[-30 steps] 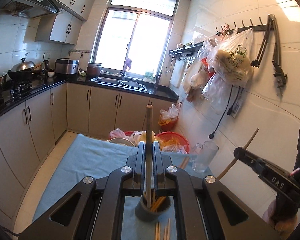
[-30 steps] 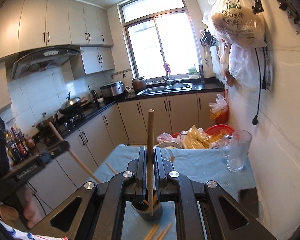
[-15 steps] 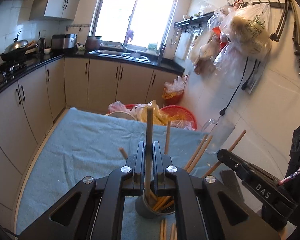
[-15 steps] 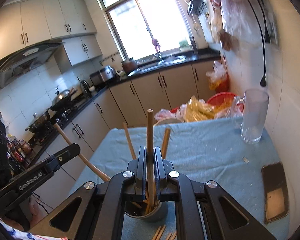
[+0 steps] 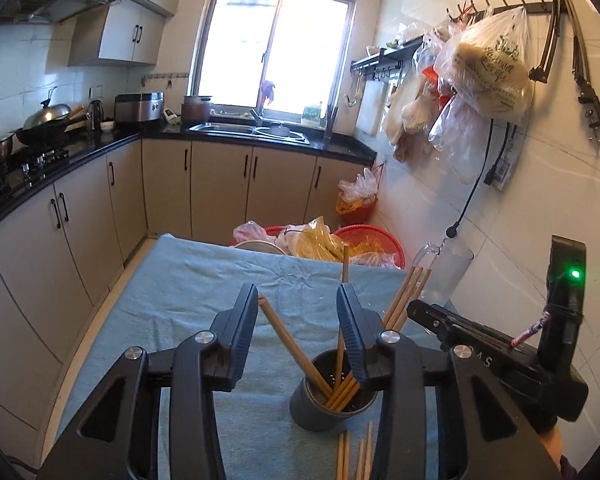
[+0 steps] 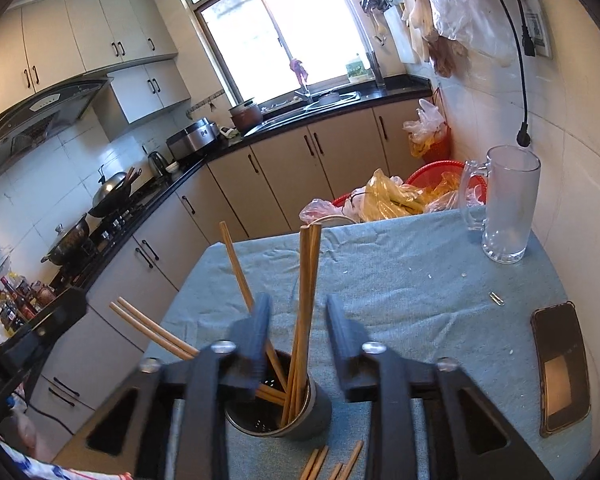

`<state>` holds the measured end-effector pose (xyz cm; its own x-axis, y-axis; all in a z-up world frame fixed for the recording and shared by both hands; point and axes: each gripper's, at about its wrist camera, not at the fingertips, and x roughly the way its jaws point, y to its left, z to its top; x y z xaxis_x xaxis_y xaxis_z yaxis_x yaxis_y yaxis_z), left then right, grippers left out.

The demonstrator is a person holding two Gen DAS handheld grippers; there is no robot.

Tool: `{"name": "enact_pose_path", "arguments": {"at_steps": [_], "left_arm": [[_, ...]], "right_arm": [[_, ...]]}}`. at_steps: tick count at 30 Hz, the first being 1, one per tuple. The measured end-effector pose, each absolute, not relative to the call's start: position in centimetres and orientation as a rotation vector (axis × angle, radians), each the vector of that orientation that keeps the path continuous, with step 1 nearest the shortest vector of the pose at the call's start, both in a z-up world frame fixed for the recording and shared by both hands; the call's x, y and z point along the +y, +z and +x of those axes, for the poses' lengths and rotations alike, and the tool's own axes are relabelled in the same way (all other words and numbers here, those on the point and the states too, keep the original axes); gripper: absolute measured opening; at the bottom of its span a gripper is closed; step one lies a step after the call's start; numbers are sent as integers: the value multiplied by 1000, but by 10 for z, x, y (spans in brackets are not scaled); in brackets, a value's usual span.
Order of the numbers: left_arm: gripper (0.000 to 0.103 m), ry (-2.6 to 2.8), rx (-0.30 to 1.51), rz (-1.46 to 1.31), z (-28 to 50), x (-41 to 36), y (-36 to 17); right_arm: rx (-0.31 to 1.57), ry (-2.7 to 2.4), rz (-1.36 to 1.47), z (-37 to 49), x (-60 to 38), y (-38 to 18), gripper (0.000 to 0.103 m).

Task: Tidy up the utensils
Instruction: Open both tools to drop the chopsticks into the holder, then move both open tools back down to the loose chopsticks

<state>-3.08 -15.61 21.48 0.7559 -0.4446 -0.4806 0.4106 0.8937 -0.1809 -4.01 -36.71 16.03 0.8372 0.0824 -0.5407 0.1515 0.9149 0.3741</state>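
jaws of the left gripper [image 5: 298,304] opening in the left wrist view, pads apart with nothing pressed between them; one chopstick [image 5: 294,350] leans free across the gap, its lower end down in the dark holder cup [image 5: 324,404]. cup stands on the blue cloth [image 5: 204,280] toward the near edge of the table, more chopsticks fanned in it toward the right. a few loose chopsticks [image 5: 354,456] lie flat on the cloth just in front of the cup, at the near edge. right gripper seen alongside at the right. right wrist view: right gripper [image 6: 298,320] also opening, pads clear of the upright bundle [image 6: 306,296] that stands in the same cup [image 6: 278,408]; blur on the left finger. loose sticks [image 6: 332,464] at the near edge again; glass mug [image 6: 506,204] at the far right corner, phone [image 6: 560,364] by the right edge. judgement: drop-in step for this pair looks finished, release under way. next move likely calls for backing both grippers off the cup without knocking it, then coming low for the flat sticks.
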Motion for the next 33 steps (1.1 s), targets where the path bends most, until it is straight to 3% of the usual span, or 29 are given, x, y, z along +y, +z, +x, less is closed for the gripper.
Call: {"name": "enact_pose_path", "arguments": {"at_steps": [8,18,33], "left_arm": [[43,-439,546,-107,-59,-123,223],[60,-345,551,-95,-114,-81,213],[63,-146,663,-50,-165,-32,124]], "right_arm": [[565,-52,418,-57,-366,170,45],[593,-86,373,-105,-352,160,55],[809,-107,262,-179,-305,46,58]]}}
